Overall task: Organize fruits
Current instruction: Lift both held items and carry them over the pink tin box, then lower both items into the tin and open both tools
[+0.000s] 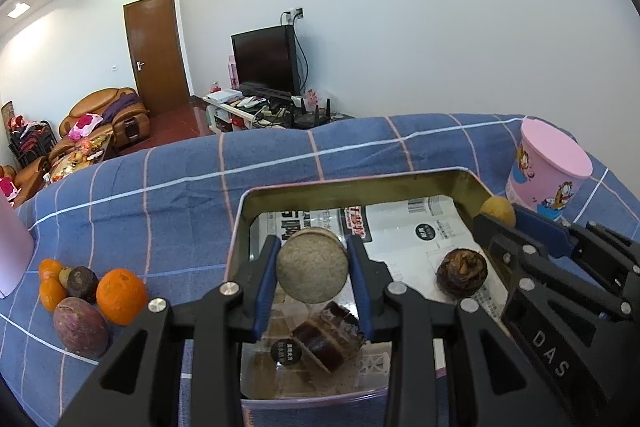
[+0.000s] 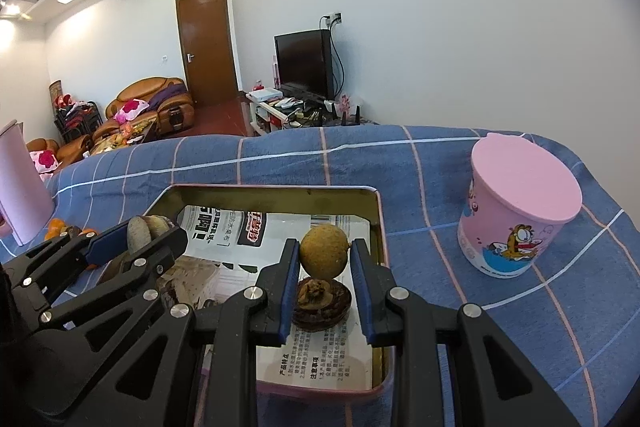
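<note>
My left gripper is shut on a round grey-tan fruit, held above the open metal tin. My right gripper is shut on a small round yellow-brown fruit, also over the tin, just above a dark wrinkled fruit on the printed paper lining. The left wrist view shows the right gripper at the tin's right rim with its yellow fruit. A pile of fruit lies left of the tin: an orange, a purple-brown passion fruit and small tangerines.
A pink lidded cartoon cup stands on the blue checked cloth to the right of the tin. A pink container stands at the far left. Dark brown wrapped blocks lie in the tin's near end.
</note>
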`<state>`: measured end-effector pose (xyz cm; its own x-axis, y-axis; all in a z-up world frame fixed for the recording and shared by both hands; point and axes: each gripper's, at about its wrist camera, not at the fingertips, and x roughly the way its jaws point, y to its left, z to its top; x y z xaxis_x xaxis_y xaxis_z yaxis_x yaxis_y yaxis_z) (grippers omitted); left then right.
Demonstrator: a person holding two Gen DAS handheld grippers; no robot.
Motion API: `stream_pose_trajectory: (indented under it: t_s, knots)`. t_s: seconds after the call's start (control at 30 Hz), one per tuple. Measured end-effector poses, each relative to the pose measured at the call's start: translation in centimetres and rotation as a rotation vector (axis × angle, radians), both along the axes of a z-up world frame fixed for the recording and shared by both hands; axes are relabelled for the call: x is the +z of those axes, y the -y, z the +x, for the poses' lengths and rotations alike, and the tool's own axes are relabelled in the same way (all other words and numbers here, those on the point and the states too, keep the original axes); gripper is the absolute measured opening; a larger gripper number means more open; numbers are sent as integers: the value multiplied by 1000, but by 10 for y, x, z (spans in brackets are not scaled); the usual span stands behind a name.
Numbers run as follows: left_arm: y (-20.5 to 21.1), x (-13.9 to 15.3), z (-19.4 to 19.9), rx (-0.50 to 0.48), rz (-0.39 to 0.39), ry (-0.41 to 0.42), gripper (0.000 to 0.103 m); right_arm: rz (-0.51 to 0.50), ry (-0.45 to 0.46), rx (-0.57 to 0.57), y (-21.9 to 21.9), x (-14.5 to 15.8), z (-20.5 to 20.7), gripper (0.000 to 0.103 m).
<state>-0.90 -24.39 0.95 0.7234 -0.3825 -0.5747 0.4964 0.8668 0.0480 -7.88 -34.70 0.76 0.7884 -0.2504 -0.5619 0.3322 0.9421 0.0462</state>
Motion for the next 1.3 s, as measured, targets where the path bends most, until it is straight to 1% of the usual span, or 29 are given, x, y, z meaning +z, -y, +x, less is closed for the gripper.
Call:
stream_pose_trajectory:
  t_s: [0.37,0.5,0.67,0.83,0.93,0.97,1.0,1.03,1.07,1.1,1.13,1.17,1.2,1.27,1.3]
  knots:
    - [4,-2,-1,-14,10,0,36,70,-59,59,0,-9,9,28]
    - [4,-3,-1,-14,10,-8,36,121,-88,70,3,-14,12,28]
    - [5,-3,-1,-16,8,-13,36,122,-85,60,2,-14,10,29]
    - [5,-3,-1,-17,9,-12,36,159,-54,58,6,-11,5,31]
    - [5,-4,1,-11,4,-12,36,160,-7,40,9,-3,-2,38]
    - [3,-4,2,-8,2,-14,36,156,16,23,11,0,-6,44]
    - [3,-4,1,-7,-1,-13,37,155,39,10,13,3,-9,55]
    - [2,-3,0,-4,-4,-6,38,156,67,-3,14,6,-12,60]
    - [1,-3,-2,-3,-6,5,42,155,104,-21,16,9,-17,73]
    - [1,-2,-5,1,-5,21,53,147,157,-50,17,13,-24,80]
    - [0,-1,-7,5,-4,33,60,136,188,-70,17,15,-27,82]
    - [-1,0,-10,12,-6,49,71,121,212,-88,18,17,-31,83]
    - [-3,1,-12,15,-14,63,75,100,229,-104,19,18,-33,83]
    - [-7,5,-17,17,-33,92,78,72,232,-123,18,19,-34,83]
    - [-8,6,-19,20,-37,105,84,55,230,-133,17,20,-33,83]
